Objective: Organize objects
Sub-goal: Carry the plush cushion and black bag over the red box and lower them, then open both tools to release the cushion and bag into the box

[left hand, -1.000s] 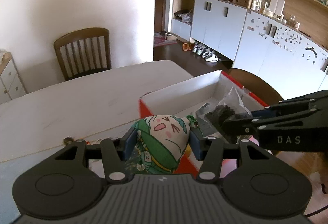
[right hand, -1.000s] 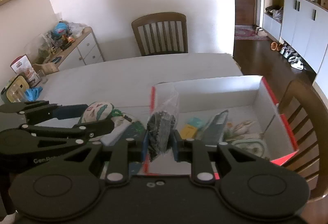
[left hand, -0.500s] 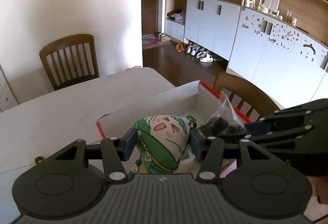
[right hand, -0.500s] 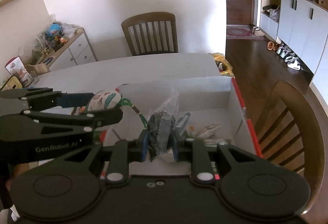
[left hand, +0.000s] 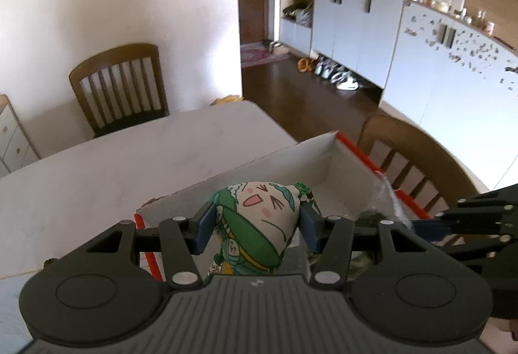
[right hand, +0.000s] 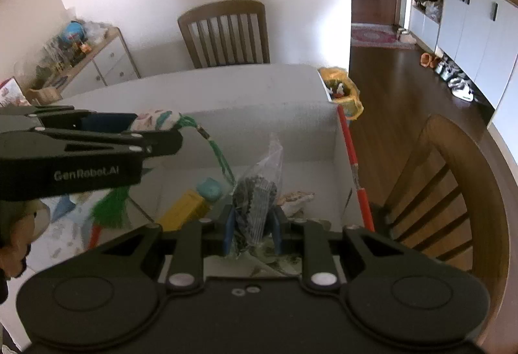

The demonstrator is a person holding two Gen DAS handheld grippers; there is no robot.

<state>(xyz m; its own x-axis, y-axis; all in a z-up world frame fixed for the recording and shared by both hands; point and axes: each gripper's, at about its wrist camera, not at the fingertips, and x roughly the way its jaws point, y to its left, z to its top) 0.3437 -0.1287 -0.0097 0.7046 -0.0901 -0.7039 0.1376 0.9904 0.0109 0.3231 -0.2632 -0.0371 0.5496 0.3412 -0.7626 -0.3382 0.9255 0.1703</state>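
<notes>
both loads hang over the box (right hand: 336,140)
left gripper (left hand: 255,222) clamps the pouch (left hand: 259,224); right gripper (right hand: 252,232) pinches the clear bag (right hand: 257,195) (box floor at 12 o'clock, right gripper nearer).

My left gripper (left hand: 255,226) has its fingers (left hand: 204,227) clamped tight around something; beside it, my right gripper (right hand: 252,232) pinches its own load.
</notes>
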